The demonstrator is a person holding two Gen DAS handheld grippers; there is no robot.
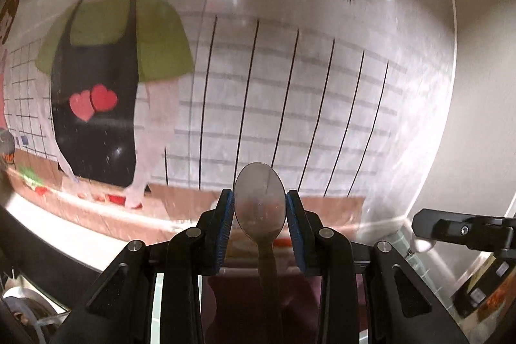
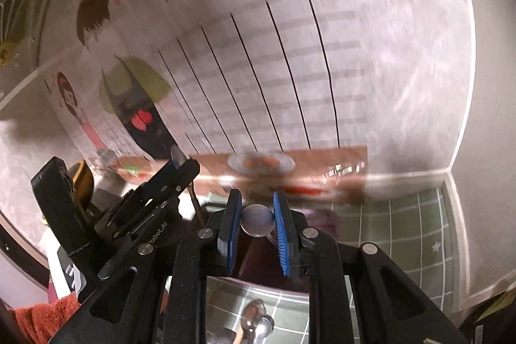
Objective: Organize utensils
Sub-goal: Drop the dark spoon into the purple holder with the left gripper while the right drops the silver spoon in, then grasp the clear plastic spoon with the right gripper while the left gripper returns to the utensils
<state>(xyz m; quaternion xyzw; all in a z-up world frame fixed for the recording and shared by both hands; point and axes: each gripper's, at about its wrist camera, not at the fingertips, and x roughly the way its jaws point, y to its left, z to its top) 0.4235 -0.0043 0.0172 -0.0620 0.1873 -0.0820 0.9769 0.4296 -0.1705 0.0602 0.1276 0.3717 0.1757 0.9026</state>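
My left gripper (image 1: 259, 208) is shut on a large metal spoon (image 1: 260, 199), bowl up between the blue pads, handle running down toward the camera. My right gripper (image 2: 257, 208) is shut on a smaller metal spoon (image 2: 257, 220), its round bowl pinched between the blue pads. The left gripper also shows in the right wrist view (image 2: 180, 162) at the left, with the spoon's tip above its fingers. The right gripper's body shows at the right edge of the left wrist view (image 1: 464, 229). Both are raised in front of a wall.
A wall poster (image 1: 290, 86) with a cartoon cook in a dark apron fills the background. A green tiled counter (image 2: 403, 221) lies below right. More metal spoons (image 2: 254, 321) lie low under the right gripper. An orange cloth (image 2: 45, 315) sits at bottom left.
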